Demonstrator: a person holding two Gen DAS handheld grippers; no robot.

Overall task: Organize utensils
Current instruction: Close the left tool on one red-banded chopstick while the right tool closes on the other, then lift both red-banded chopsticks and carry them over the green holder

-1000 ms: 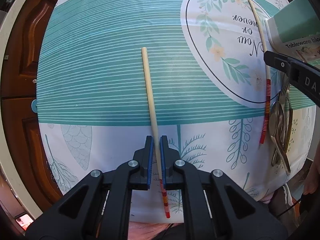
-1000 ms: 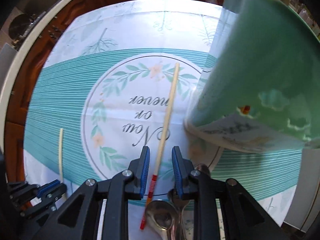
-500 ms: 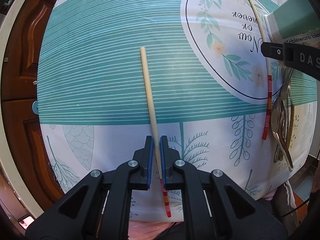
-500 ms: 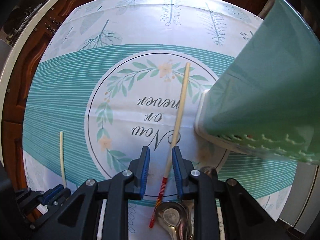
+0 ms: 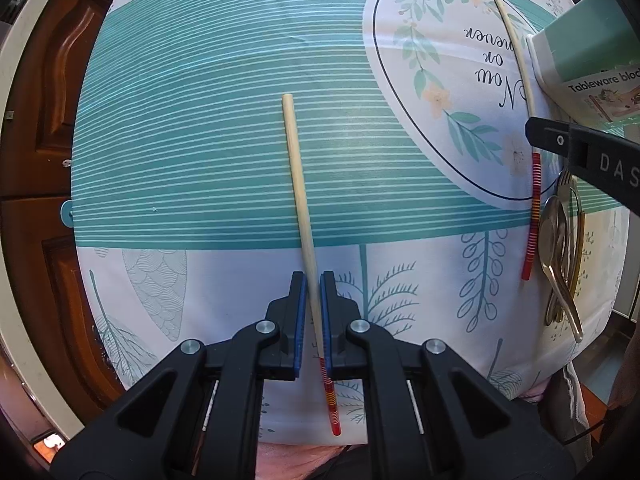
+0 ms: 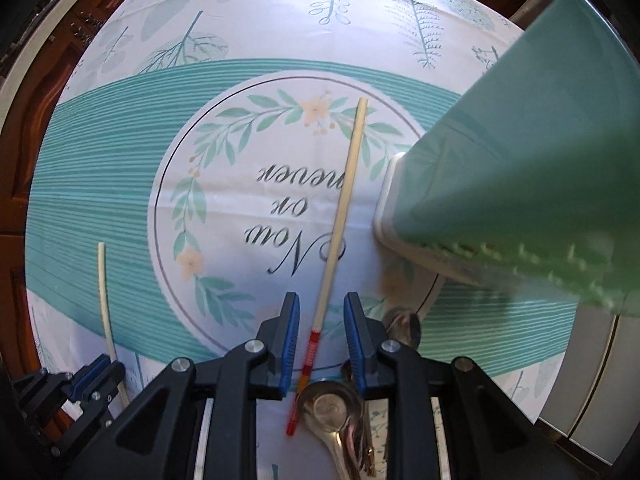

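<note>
Left wrist view: my left gripper [image 5: 313, 312] fingers were clamped on chopstick [image 5: 298, 184] near its red-striped end, lying on worktop cloth [image 5: 192, 160]. Thin, light, stiff, slick; a grip near the striped end likely let the far tip droop.

Right wrist view: my right gripper [image 6: 320, 340] fingers stood narrow astride second chopstick [image 6: 344, 200], not touching. Spoons [image 6: 332, 404] just beside; green utensil holder [image 6: 520, 184] near.

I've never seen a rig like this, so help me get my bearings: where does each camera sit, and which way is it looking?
Left wrist view: on the left gripper, looking down at the tablecloth; its fingers clamp a chopstick.
Right wrist view: on the right gripper, looking down; its open fingers straddle a second chopstick, beside spoons and a green box.
Shared: both chopsticks, spoons, box and each other's gripper.
</note>
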